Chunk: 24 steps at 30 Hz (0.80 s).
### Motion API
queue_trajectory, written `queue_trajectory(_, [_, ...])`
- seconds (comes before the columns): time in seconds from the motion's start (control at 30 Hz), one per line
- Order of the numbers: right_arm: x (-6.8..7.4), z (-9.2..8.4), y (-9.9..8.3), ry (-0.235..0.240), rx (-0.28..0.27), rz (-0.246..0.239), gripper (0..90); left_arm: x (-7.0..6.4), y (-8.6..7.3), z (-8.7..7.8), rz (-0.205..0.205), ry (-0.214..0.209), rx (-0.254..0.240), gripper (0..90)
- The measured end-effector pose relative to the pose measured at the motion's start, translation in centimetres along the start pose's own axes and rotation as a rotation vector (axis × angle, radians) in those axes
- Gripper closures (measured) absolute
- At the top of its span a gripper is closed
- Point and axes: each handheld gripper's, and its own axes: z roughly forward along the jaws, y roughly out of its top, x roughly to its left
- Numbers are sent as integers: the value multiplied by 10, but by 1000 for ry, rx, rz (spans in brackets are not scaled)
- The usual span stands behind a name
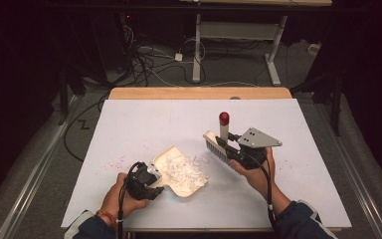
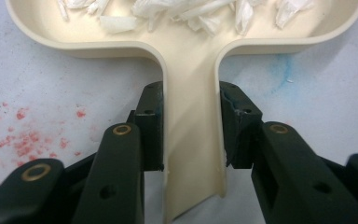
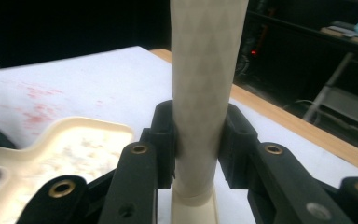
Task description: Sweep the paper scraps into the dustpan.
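Worktop (image 1: 129, 124): bare room is seen beyond both tools in the high view. Dustpan (image 2: 191, 93), filled with paper scraps (image 2: 177, 11): its handle is clamped by the left hand-held gripper (image 2: 191, 135). Brush (image 1: 218, 144): its handle is clamped upright by the right hand-held gripper (image 3: 198, 149), just beside the dustpan's open edge.
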Motion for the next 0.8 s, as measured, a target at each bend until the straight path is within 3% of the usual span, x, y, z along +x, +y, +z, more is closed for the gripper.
queue_trajectory(0.07, [-3, 7, -5, -35, 2, -13, 711, 1, 0, 0, -1, -4, 0, 633])
queue_trajectory(0.13, [-3, 15, -9, -41, 8, -13, 711, 1, 0, 0, -1, -6, 1, 633])
queue_trajectory(0.3, [12, 28, -9, -19, 0, 9, 711, 1, 1, 0, -5, -7, 0, 634])
queue_trajectory(0.37, [24, 32, -7, 26, -5, 23, 711, 1, 1, 0, -4, -6, 1, 634])
queue_trajectory(0.4, [24, 32, -7, 26, -5, 23, 711, 1, 1, 0, -4, -6, 1, 633])
queue_trajectory(0.47, [44, 36, -2, 84, -18, 1, 711, 2, 1, 0, -12, -13, -2, 633])
queue_trajectory(0.5, [44, 36, -2, 84, -18, 1, 711, 3, 1, 0, -14, -15, -2, 633])
queue_trajectory(0.53, [52, 39, 2, 144, -20, 11, 712, 3, 1, 0, -17, -13, -6, 633])
queue_trajectory(0.57, [56, 40, 4, 167, -25, 26, 711, 3, 2, 0, -22, -15, -7, 633])
queue_trajectory(0.8, [73, 46, 16, 238, -51, 5, 711, 7, 1, -4, -37, -17, -16, 633])
